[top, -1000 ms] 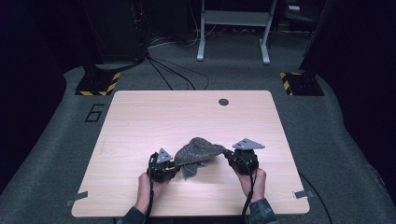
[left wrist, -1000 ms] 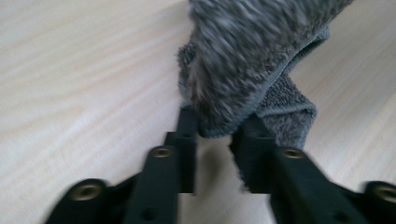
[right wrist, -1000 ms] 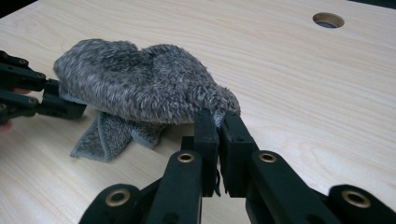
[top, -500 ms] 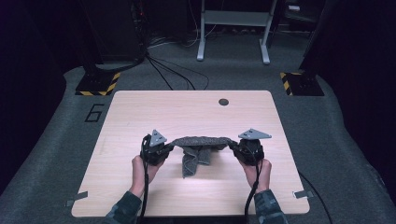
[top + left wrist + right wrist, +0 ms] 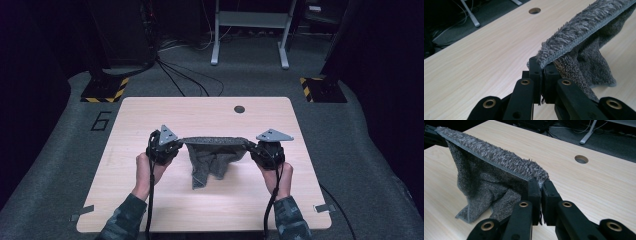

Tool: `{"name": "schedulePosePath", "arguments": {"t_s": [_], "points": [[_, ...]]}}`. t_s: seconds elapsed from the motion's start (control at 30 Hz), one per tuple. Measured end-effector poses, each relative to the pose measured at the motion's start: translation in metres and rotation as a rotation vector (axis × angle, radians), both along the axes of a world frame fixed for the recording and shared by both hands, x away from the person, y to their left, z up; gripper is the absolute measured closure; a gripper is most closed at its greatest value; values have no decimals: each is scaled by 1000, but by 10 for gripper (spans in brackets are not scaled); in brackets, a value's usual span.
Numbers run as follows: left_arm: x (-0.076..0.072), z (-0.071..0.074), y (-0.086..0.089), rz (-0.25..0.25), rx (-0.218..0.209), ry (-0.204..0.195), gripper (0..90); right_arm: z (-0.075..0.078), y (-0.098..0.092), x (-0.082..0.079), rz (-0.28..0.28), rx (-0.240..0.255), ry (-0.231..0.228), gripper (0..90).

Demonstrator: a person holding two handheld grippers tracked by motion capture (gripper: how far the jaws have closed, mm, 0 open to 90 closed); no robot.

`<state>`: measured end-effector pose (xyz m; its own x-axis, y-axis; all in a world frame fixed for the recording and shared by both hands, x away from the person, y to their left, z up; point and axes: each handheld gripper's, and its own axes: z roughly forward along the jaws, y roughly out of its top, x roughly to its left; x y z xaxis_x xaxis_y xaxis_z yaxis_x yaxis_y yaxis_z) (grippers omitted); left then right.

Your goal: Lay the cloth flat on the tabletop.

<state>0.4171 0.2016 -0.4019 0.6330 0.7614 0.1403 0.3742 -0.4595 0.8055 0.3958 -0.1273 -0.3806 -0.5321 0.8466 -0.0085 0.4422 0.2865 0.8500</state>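
My left gripper (image 5: 172,145) now pinches one hemmed corner of the grey towel (image 5: 212,155), jaws having just closed on it. Since a second ago the bunched towel has been lifted off the table (image 5: 150,112); its top edge is stretched taut, the rest hanging with its tail touching the wood. My right gripper (image 5: 257,149) clamps the opposite corner. Ready for spreading or folding, I judge.

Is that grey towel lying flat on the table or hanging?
Hanging. The left gripper and right gripper pinch the grey towel by its stretched top edge; the rest droops, crumpled.
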Motion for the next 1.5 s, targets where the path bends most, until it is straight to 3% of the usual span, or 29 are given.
{"name": "schedulePosePath", "arguments": {"t_s": [0.07, 0.1, 0.23, 0.4, 0.57, 0.8, 1.03, 1.2, 1.4, 1.47, 1.5], "points": [[-4, -4, 0, -7, 5, 19, 873, -2, -1, -3, 6, 1, 4, 866], [-8, -9, 1, -23, 7, 56, 870, -7, -1, -8, 11, 2, 15, 866], [-14, -23, 3, -26, 17, 100, 860, -19, -1, -13, 19, 5, 47, 865], [-21, -51, 10, -28, -29, 198, 842, -45, -5, -18, 25, 34, 123, 865], [-27, -73, 15, -19, -44, 240, 870, -64, -14, -24, 19, 86, 178, 852], [-30, -88, 14, -16, -55, 254, 885, -72, -14, -27, 15, 89, 206, 850], [-36, -92, 21, -14, -60, 262, 890, -82, -11, -32, 35, 41, 236, 858], [-36, -96, 25, -9, -92, 288, 892, -89, -9, -32, 42, 37, 264, 867], [-22, -92, 26, 2, -105, 294, 895, -86, -9, -20, 41, 38, 271, 875], [-13, -90, 25, 4, -100, 287, 896, -84, -9, -12, 39, 37, 271, 877], [-7, -88, 25, 2, -96, 287, 897, -80, -8, 1, 35, 27, 264, 881]]}}
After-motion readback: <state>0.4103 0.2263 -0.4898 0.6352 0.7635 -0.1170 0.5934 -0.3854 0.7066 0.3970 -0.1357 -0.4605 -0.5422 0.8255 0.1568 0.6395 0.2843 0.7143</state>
